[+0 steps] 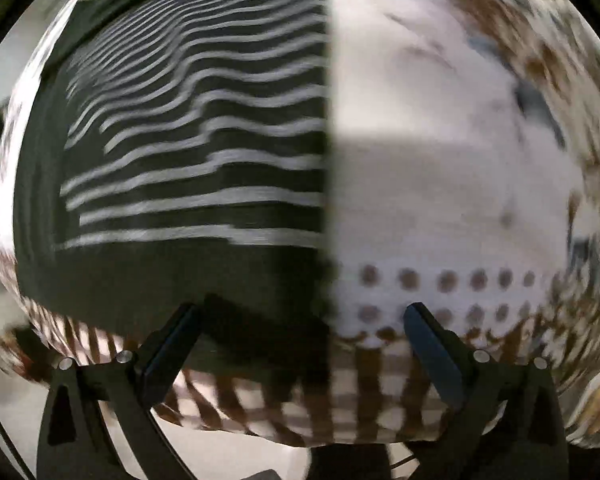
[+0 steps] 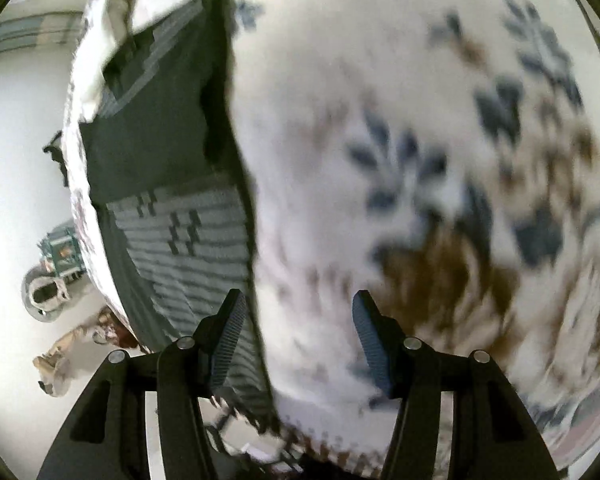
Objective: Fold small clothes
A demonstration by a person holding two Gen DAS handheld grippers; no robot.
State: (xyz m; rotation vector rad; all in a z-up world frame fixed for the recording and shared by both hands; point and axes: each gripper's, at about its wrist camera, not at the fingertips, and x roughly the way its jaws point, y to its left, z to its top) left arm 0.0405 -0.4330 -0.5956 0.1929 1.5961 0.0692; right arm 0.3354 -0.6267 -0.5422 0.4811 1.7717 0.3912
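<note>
A dark garment with white stripes lies flat on a patterned cloth-covered surface, filling the left half of the left wrist view, its straight right edge running down the middle. My left gripper is open and empty, hovering over the garment's near edge. In the right wrist view the same dark striped garment lies at the left, on the white floral cloth. My right gripper is open and empty, straddling the garment's right edge. Both views are blurred.
The cloth has brown dots and a brown checked border along the near edge. In the right wrist view, a pale floor lies beyond the surface's left edge, with a round grey object and a crumpled beige item on it.
</note>
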